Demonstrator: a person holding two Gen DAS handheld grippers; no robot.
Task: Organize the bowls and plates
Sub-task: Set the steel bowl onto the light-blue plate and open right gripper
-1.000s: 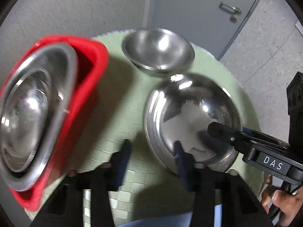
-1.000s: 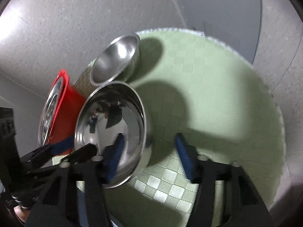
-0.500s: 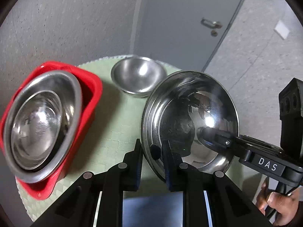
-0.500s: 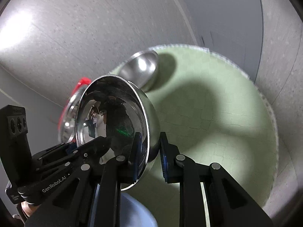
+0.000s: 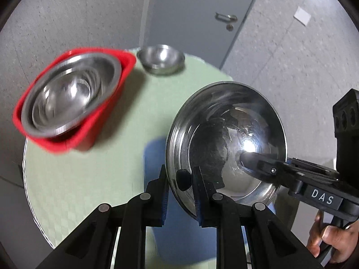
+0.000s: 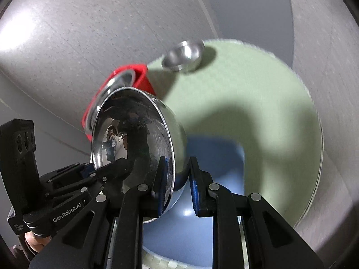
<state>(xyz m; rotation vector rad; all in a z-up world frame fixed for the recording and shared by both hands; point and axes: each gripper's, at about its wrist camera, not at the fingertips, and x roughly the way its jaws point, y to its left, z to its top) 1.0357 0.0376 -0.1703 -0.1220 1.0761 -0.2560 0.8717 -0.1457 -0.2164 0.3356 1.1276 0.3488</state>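
Observation:
A large steel bowl (image 5: 226, 139) hangs in the air above the round green table (image 5: 94, 174). My left gripper (image 5: 179, 179) is shut on its near left rim. My right gripper (image 6: 176, 177) is shut on the opposite rim; the bowl (image 6: 132, 134) also shows in the right wrist view, tilted. The right gripper also shows in the left wrist view (image 5: 264, 165), one finger inside the bowl. A red bin (image 5: 105, 121) at the table's left holds nested steel bowls (image 5: 69, 96). A small steel bowl (image 5: 160, 59) stands at the table's far edge.
A light blue round thing (image 6: 202, 224) lies under the lifted bowl near the table's front edge. Grey walls and a grey door (image 5: 197, 11) stand behind the table. The table's right edge (image 6: 318, 157) drops to the floor.
Both grippers went from open around the bowl on the table to shut on its rim. They have lifted it up and toward me, tilting it; the table looks farther away.

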